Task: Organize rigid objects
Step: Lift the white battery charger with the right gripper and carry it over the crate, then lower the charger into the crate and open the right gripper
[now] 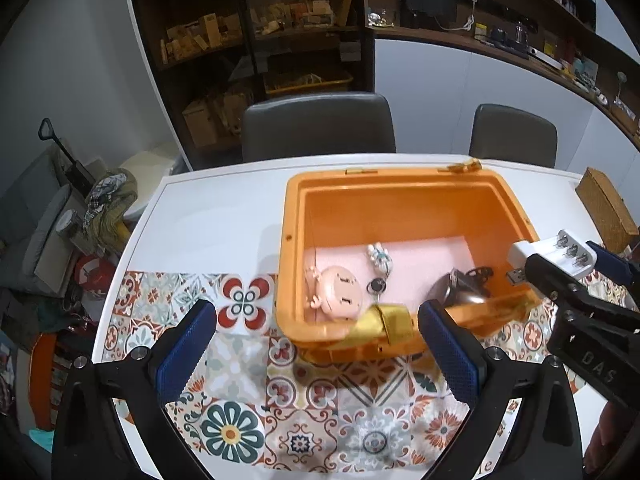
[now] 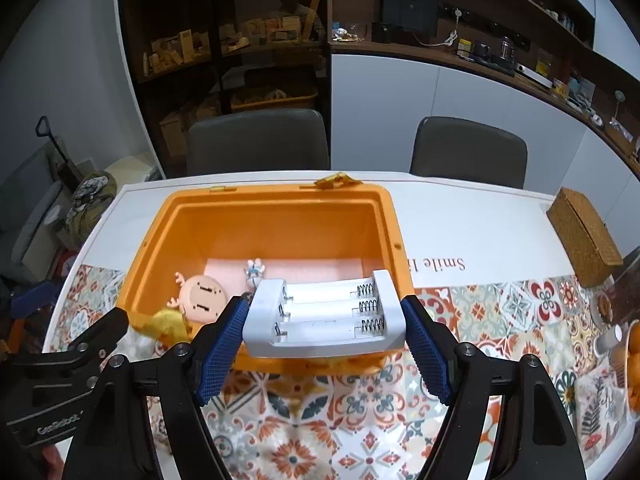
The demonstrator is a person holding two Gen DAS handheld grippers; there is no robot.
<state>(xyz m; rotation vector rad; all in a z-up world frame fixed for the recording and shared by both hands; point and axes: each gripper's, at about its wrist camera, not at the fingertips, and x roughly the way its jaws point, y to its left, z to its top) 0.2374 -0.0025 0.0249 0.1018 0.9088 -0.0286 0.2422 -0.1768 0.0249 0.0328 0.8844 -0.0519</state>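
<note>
Battery charger (image 2: 324,316) pinched in the right gripper (image 2: 324,330) over the near rim of the orange box (image 2: 280,220).
The left gripper (image 1: 318,344) is spread wide, empty. Inside the box lie a pink toy (image 1: 334,294), a small figure keychain (image 1: 379,258) and a dark object (image 1: 460,290); a yellow strap (image 1: 380,322) drapes the near rim, a woven box (image 2: 584,236) stands well apart.

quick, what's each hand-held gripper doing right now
Left hand-held gripper: open, nothing between its pads.
Right hand-held gripper: shut on the white battery charger.
</note>
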